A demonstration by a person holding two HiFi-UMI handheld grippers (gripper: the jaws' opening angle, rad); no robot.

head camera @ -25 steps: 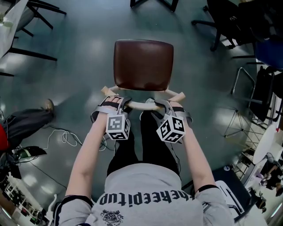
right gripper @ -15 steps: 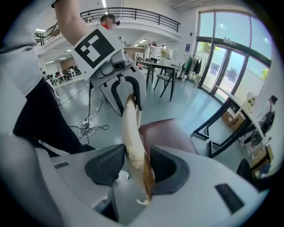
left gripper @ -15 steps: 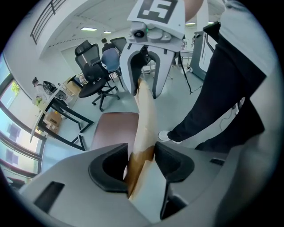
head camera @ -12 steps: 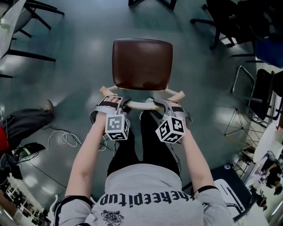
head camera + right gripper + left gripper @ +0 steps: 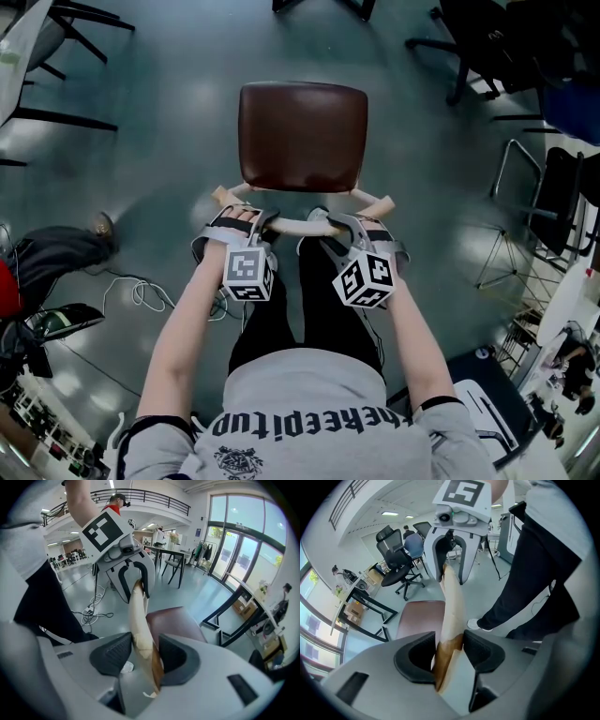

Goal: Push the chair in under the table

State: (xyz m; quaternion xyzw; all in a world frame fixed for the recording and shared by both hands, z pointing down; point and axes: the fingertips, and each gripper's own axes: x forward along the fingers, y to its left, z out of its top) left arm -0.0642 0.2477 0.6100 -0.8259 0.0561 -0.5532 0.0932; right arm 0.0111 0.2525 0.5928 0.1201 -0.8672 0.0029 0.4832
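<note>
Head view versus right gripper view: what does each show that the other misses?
Head view only: the marker cube on the right gripper, and a shoe at far left. Right gripper view only: its jaws closed on the back rail, and glass doors beyond. Both: the brown seat and that rail.

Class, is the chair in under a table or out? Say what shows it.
Out. The chair stands on bare floor, fully in view from above, with no table over it.
</note>
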